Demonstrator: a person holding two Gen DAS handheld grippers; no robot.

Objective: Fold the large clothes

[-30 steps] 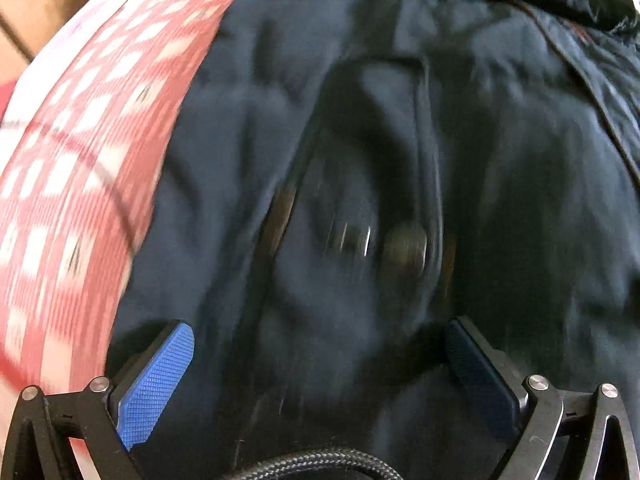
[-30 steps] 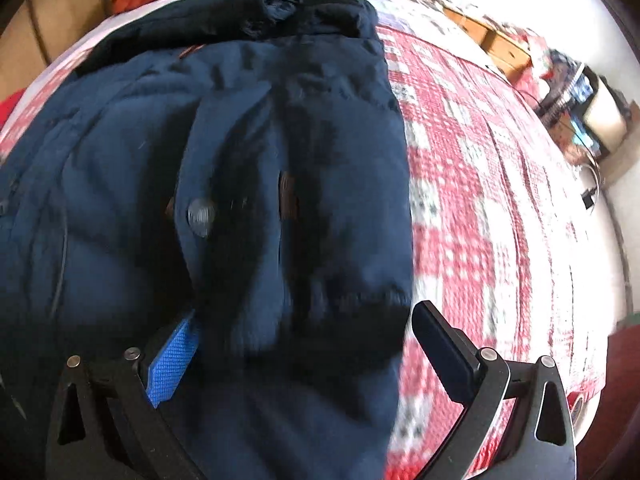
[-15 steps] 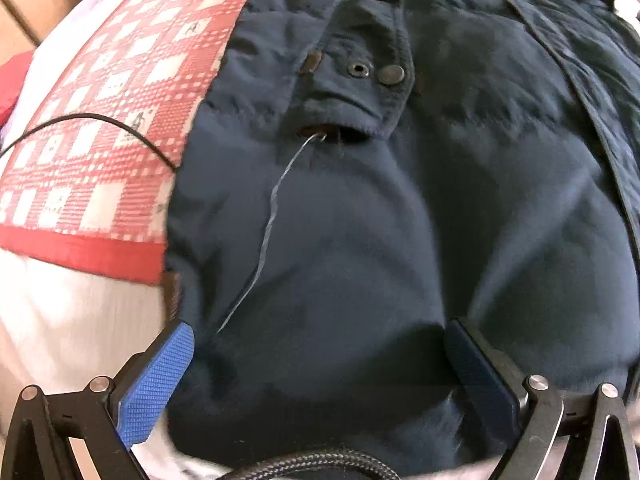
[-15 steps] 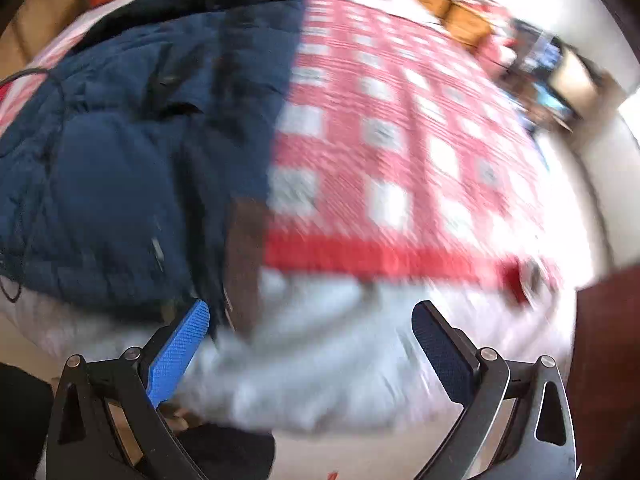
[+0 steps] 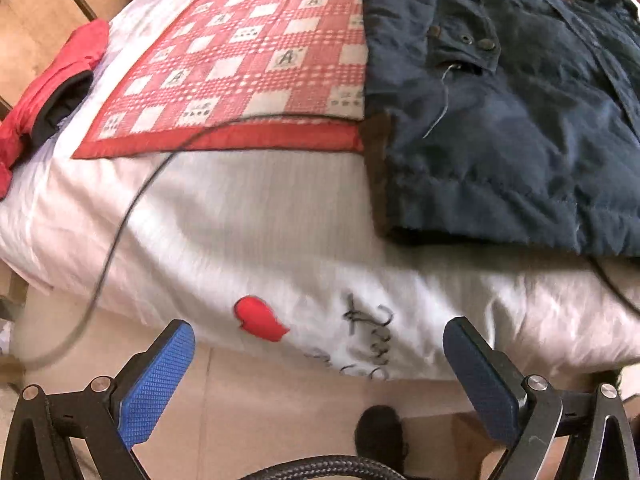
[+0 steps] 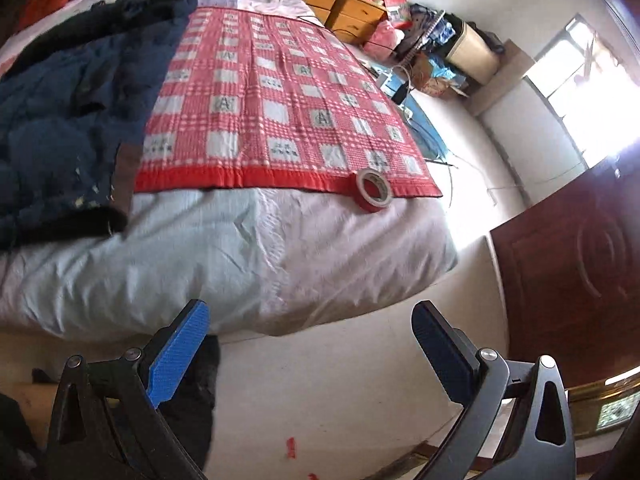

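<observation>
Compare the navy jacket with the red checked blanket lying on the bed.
The navy jacket is plain dark and puffy, with rumpled quilting; the red checked blanket is patterned red and white and lies flat and thin. The jacket's hem reaches past the blanket's red border onto the white bedsheet; the blanket stops short of it. A tape roll sits on the blanket's border, none on the jacket. Both lie spread on the bed, touched by neither gripper.

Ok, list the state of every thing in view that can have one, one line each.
Navy padded jacket: lying flat on the bed, hem at the near edge, held by neither gripper.
Jacket pocket flap: down, snaps unfastened.
Red checked quilted mat: spread flat.
Roll of red tape: resting on the mat's red border.
Left gripper: open, empty, off the bed.
Right gripper: open, empty, off the bed.
</observation>
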